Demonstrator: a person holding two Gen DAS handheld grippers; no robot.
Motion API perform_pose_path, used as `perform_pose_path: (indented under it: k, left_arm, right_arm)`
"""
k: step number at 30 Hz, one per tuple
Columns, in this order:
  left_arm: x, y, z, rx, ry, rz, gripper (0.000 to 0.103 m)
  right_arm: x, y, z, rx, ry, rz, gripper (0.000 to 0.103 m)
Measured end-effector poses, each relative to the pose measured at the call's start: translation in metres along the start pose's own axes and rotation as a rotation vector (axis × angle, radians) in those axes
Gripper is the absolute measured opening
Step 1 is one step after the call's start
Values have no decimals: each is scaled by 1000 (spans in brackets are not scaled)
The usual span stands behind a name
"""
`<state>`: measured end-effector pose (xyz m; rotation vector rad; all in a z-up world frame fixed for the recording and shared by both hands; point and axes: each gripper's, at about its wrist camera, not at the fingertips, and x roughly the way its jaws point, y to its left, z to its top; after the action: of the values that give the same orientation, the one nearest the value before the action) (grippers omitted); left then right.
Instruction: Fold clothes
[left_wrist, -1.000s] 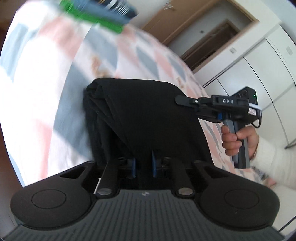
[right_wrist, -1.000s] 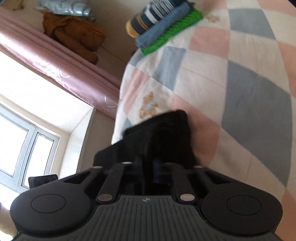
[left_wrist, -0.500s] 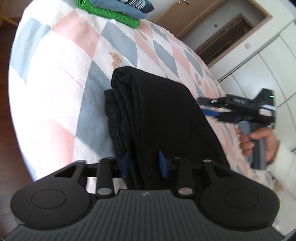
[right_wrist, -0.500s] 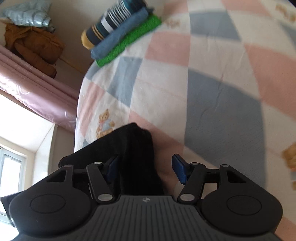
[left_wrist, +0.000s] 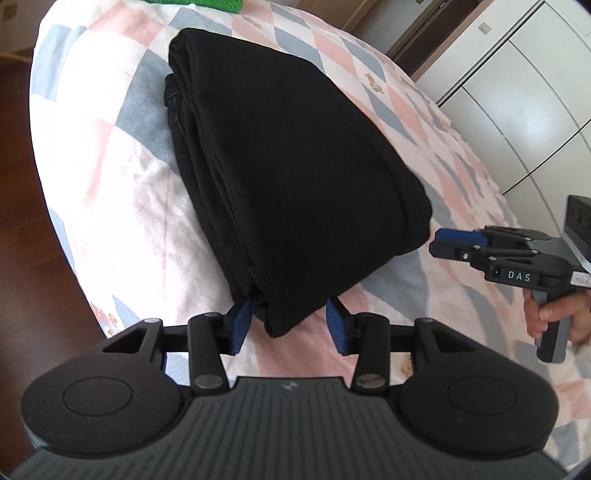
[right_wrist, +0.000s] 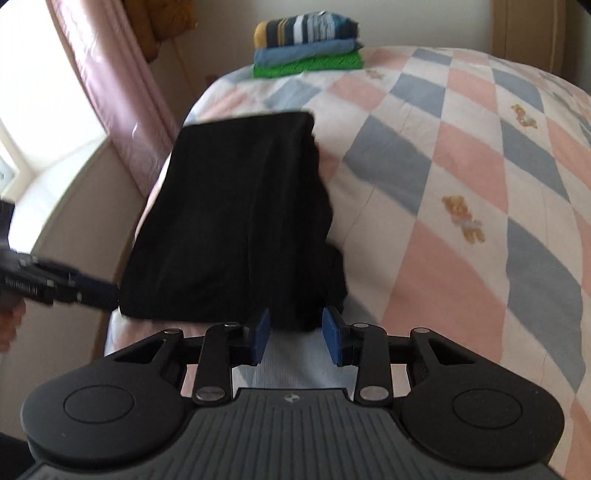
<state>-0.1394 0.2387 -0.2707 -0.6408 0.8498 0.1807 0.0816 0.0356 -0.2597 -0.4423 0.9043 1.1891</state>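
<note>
Left wrist view: black garment (left_wrist: 295, 166) lies folded on the bed (left_wrist: 122, 206); left tongs (left_wrist: 288, 325) opening, right tongs (right_wrist: 293, 334) closing, both free of the cloth; stacking at twelve o'clock remains.

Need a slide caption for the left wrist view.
Folded black garment on checked quilt, left gripper opening.

Green cloth (left_wrist: 207, 3) cut off (top edge).

A pink, blue and white checked quilt (right_wrist: 461, 155) with teddy bears covers the bed. At twelve o'clock, the right wrist view shows a pink curtain (right_wrist: 110, 85) at ten o'clock. White wardrobe doors (left_wrist: 524, 92) stand at two o'clock in the left view.
</note>
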Motion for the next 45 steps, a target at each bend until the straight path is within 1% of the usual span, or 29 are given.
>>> perform_pose_path:
  k: [3, 4, 5, 6, 7, 8, 11, 13, 14, 15, 16, 18, 20, 21, 22, 23, 25, 26, 28, 30, 32, 34, 36, 38, 40, 42, 43, 44, 45]
  left_arm:
    - [12, -12, -3, 56, -16, 50, 35]
    - [15, -17, -4, 81, -21, 74, 32]
    - [16, -19, -6, 99, -28, 92, 28]
    - [14, -19, -7, 101, -40, 101, 24]
    - [9, -18, -7, 95, -52, 101, 23]
    - [5, -17, -7, 92, -63, 100, 22]
    - [-2, -16, -3, 113, -74, 103, 21]
    - [-3, -16, -2, 138, -64, 84, 19]
    - [-3, -19, -1, 161, -56, 82, 18]
    - [-1, -24, 0, 190, -52, 87, 18]
    - [1, -28, 0, 219, -51, 94, 17]
    - [0, -26, 2, 209, -52, 83, 18]
    - [3, -21, 4, 186, -40, 81, 17]
    - [10, -20, 3, 187, -10, 94, 18]
    - [14, -19, 1, 187, 15, 97, 18]
    - [14, -21, 1, 196, 21, 98, 17]
    - [7, -29, 1, 236, 7, 103, 16]
    - [4, -31, 2, 240, 4, 102, 16]
    - [4, -29, 2, 222, 12, 99, 16]
    - [7, -28, 2, 213, 17, 104, 16]
    - [10, -27, 2, 202, 20, 106, 16]
    - [10, -24, 0, 197, 18, 105, 17]
    - [14, -21, -3, 195, 22, 96, 19]
    - [20, -22, -4, 197, 28, 104, 19]
    - [20, -24, -3, 196, 32, 108, 19]
    - [6, -26, -1, 203, 31, 97, 15]
    - [-2, -27, 0, 208, 30, 90, 15]
    - [-12, -28, 2, 216, 26, 81, 15]
    - [-21, -29, 5, 228, 13, 68, 15]
  right_arm:
    - [6, 13, -9, -69, -51, -36, 33]
    - [9, 20, -12, -120, -52, -64, 25]
    - [11, 24, -16, -161, -54, -88, 14]
    - [12, 28, -20, -198, -56, -109, 13]
    - [9, 30, -22, -216, -75, -115, 3]
    - [5, 29, -23, -225, -98, -110, 1]
    - [-16, 24, -17, -241, -171, -113, 0]
    - [-22, 8, -9, -189, -191, -140, 0]
    - [-20, -5, -7, -130, -188, -145, 0]
    - [-12, -19, -8, -74, -157, -132, 0]
    - [-2, -26, -11, -59, -129, -135, 0]
    - [8, -26, -14, -119, -117, -163, 0]
    - [-7, -31, -8, -63, -196, -127, 0]
    - [-13, -35, -7, -24, -230, -117, 0]
    - [-9, -40, -8, 16, -211, -164, 0]
    - [3, -49, -10, 47, -124, -202, 0]
    - [18, -73, -13, 172, 31, -241, 0]
    - [10, -75, -12, 203, -6, -224, 0]
    - [-17, -62, 1, 197, -134, -182, 3]
    - [-31, -40, 10, 169, -236, -96, 8]
    - [-24, -16, 15, 83, -256, -21, 8]
    - [-6, 7, 16, -41, -241, 14, 6]
    - [16, 15, 14, -117, -214, -47, 0]
    - [37, -8, 12, -2, -174, -71, 0]
    - [49, -46, 12, 269, -155, -13, 0]
    - [50, -66, 12, 457, -157, 6, 0]
    - [45, -65, 14, 479, -157, -40, 0]
    - [39, -62, 17, 487, -155, -100, 8]
    - [33, -59, 21, 466, -171, -140, 8]
